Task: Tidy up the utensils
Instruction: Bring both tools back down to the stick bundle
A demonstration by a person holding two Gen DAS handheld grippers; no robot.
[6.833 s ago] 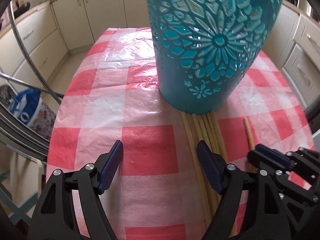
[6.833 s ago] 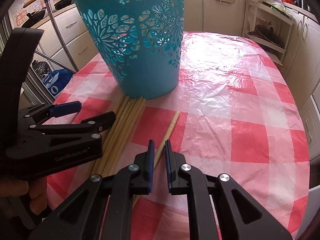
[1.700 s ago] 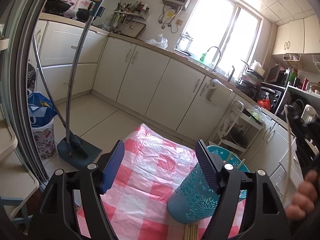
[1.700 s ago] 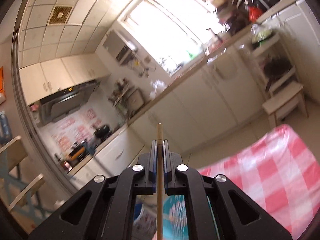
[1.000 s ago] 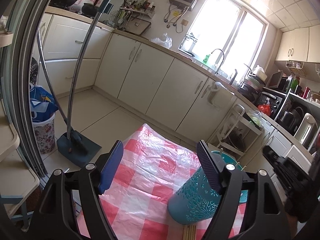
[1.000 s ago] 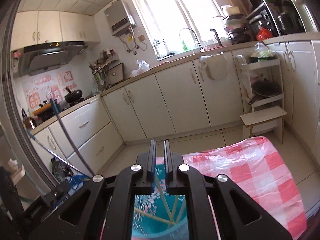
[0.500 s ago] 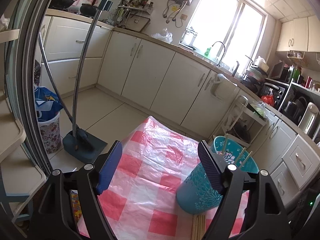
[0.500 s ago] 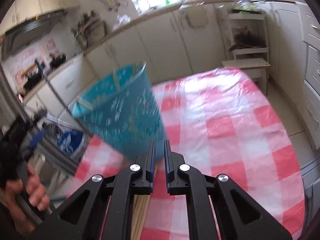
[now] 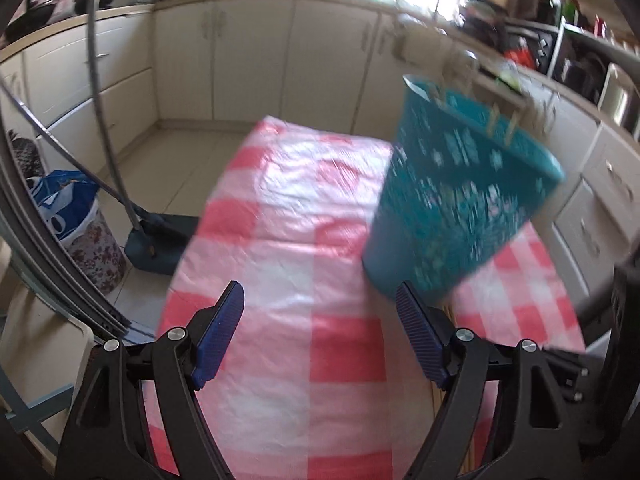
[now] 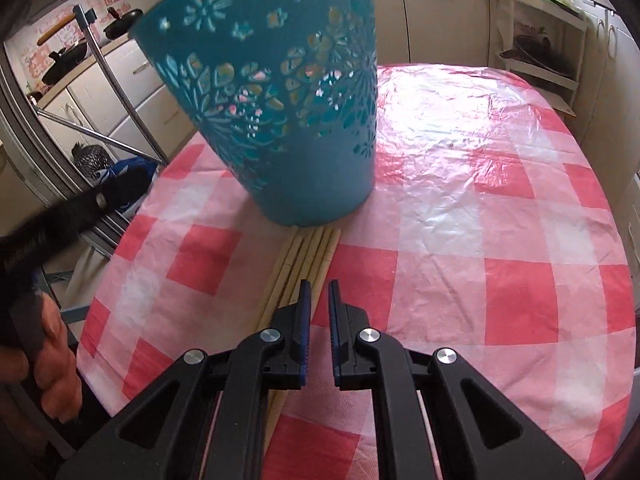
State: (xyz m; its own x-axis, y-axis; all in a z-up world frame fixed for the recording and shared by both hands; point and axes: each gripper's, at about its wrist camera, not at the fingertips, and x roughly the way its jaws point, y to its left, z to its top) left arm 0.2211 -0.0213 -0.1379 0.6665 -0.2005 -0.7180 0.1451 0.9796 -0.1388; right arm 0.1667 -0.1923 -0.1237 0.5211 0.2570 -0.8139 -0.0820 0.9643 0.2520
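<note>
A teal cut-out basket point(image 10: 280, 112) stands on the red-and-white checked table point(image 10: 500, 208). In the blurred left wrist view the basket point(image 9: 460, 208) shows several chopstick tips point(image 9: 500, 122) above its rim. A bundle of pale wooden chopsticks point(image 10: 304, 256) lies on the cloth from the basket's foot toward me. My right gripper point(image 10: 319, 286) hovers over the near end of that bundle, shut with nothing between its blue pads. My left gripper point(image 9: 320, 300) is open and empty above bare cloth, left of the basket.
A person's hand point(image 10: 52, 360) grips the left tool at the table's left edge. On the floor to the left are a dustpan point(image 9: 160, 240) and a bin with a blue bag point(image 9: 68, 208). Kitchen cabinets point(image 9: 240, 60) ring the table.
The right gripper held a chopstick upright, then appeared empty above the basket. Both grippers have since dropped and tilted down toward the table, the right one arriving over the chopstick bundle.
</note>
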